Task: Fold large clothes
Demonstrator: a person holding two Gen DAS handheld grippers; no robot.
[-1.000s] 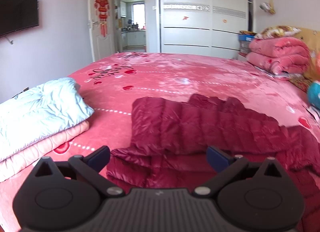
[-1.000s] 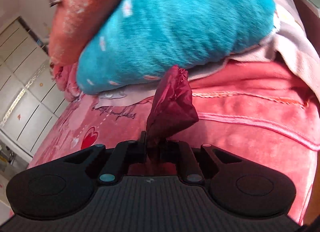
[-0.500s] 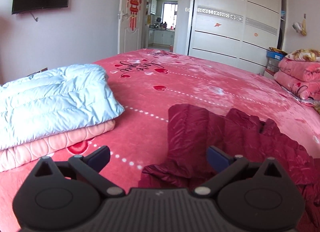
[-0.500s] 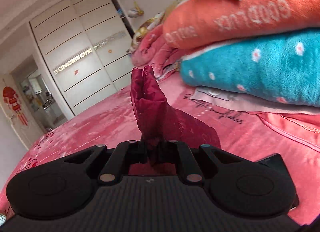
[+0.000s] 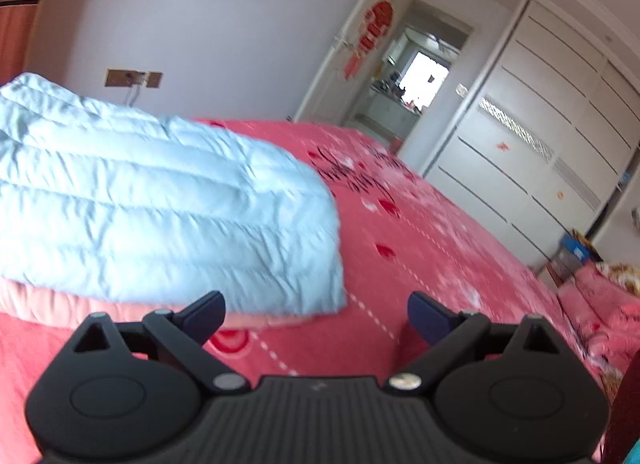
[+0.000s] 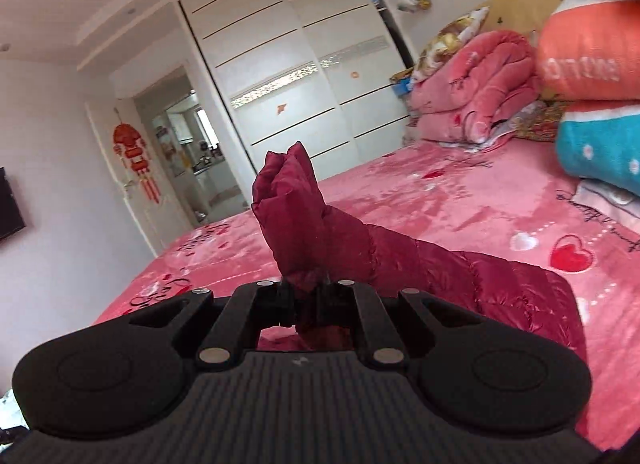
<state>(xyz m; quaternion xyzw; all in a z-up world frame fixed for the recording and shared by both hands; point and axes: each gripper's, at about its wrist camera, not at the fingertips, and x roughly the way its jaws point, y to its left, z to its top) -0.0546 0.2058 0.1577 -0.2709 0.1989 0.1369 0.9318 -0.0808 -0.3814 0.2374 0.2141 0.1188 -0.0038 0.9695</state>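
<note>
Right gripper (image 6: pixel 306 300): clenched on a bunched fold of the maroon down jacket (image 6: pixel 420 264); the pinched end sticks up above the fingers
Jacket: trails right and near across the pink bedspread (image 6: pixel 460 200)
Left gripper (image 5: pixel 316 314): released, jaws wide, holding nothing
Light-blue quilted jacket (image 5: pixel 160 204): folded, far left of it

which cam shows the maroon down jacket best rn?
Right wrist: the maroon jacket trails across the bed, one end pinched in the shut right gripper. The left wrist view shows only a dark red sliver at its right edge.
</note>
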